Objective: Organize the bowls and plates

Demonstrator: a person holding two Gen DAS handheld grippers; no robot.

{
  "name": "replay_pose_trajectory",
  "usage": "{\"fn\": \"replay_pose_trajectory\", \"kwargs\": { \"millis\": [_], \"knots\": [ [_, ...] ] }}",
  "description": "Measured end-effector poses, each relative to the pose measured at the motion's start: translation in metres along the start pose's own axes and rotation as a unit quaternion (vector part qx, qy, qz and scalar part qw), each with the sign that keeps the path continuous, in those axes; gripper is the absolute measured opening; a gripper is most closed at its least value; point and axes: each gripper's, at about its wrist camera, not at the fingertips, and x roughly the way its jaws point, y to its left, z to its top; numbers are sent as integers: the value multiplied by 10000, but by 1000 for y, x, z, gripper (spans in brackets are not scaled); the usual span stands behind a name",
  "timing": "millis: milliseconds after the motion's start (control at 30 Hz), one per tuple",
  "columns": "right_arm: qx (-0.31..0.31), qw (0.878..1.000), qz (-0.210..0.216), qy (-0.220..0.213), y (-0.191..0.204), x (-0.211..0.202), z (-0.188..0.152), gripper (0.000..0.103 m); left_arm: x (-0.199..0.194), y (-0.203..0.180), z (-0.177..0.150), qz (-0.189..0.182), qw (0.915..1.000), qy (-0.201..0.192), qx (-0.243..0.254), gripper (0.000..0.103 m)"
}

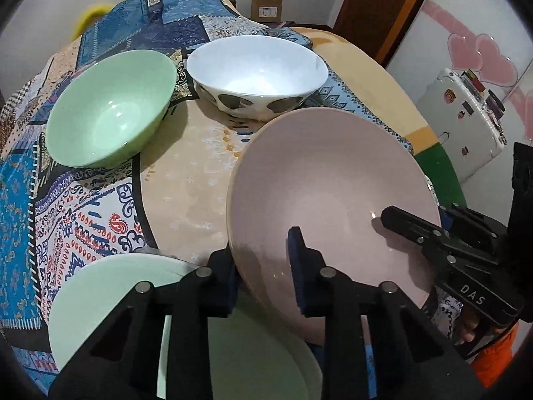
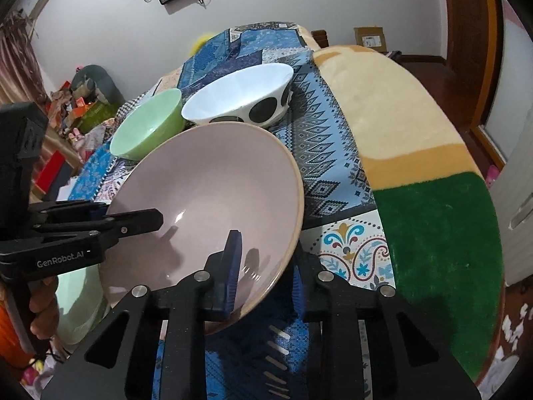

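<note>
A large pink plate [image 1: 326, 180] [image 2: 213, 193] hangs tilted over the table, gripped at two opposite rims. My left gripper [image 1: 263, 260] is shut on its near-left rim, one blue pad on top and the other beneath. My right gripper [image 2: 266, 273] is shut on the opposite rim, and it shows in the left wrist view as a black finger [image 1: 409, 230] lying over the plate. The left gripper [image 2: 140, 221] shows likewise in the right wrist view. A pale green plate [image 1: 110, 293] [image 2: 76, 300] lies below the pink plate. Behind stand a green bowl [image 1: 110, 113] [image 2: 146, 126] and a white bowl with dark spots [image 1: 256, 66] [image 2: 240, 93].
A patchwork cloth [image 1: 66, 206] covers the table, with a beige and green blanket [image 2: 399, 116] along its right side. A white cabinet with stickers [image 1: 463, 123] stands off the right edge. A person's hand [image 2: 43, 310] holds the left gripper's handle. A cardboard box [image 1: 266, 7] sits at the far wall.
</note>
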Motion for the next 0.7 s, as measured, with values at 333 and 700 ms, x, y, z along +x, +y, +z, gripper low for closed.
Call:
{"fn": "replay_pose_trajectory", "kwargs": {
  "millis": [333,700],
  "knots": [
    [22,9999,-27,-116,7,-14,3,24,-20,-1,-8,-48,9999,-123,-67,27],
    [-198,9982,-64,-570,33,-52,15,24,-76,-1,-16,-130,9979,-635,-99,27]
  ]
}}
